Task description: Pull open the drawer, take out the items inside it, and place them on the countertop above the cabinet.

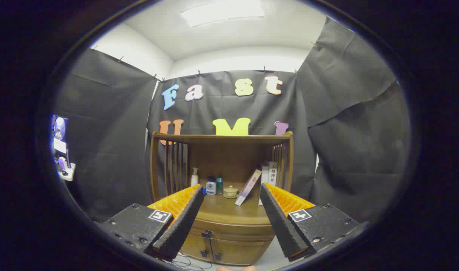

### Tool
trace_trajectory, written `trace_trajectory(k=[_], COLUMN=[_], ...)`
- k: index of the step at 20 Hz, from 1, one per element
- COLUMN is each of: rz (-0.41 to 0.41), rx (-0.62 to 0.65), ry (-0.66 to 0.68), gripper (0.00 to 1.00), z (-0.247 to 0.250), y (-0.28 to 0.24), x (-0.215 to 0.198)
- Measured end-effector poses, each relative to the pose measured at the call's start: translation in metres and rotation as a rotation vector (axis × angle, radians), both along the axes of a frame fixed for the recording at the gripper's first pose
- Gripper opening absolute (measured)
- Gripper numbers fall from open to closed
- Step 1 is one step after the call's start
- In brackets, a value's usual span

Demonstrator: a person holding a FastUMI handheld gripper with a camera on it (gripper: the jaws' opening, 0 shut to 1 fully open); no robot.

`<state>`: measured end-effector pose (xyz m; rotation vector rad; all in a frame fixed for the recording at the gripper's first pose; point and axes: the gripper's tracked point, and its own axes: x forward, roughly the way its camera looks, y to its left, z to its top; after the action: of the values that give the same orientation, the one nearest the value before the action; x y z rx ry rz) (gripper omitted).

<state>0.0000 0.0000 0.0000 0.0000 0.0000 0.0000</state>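
Gripper view: hand-held gripper spread wide, holding nothing, aimed at wooden cabinet. Drawer just under the cabinet's desk, between the fingers, shut, handle untouched. Bottles, small jar, books standing on the desk. By judgement, task barely begun: pulling, emptying, placing all left.

Gripper-mounted fisheye, level, facing cabinet front, near, between spread jaws
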Motion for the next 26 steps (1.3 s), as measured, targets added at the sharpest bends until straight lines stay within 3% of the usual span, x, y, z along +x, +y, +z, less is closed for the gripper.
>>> trace_trajectory(k=[15, 26], rz=[-0.002, -0.036], rx=[0.055, 0.152], ry=[0.017, 0.08], gripper=[0.98, 0.99], z=[-0.003, -0.077], y=[0.023, 0.029], x=[0.009, 0.036])
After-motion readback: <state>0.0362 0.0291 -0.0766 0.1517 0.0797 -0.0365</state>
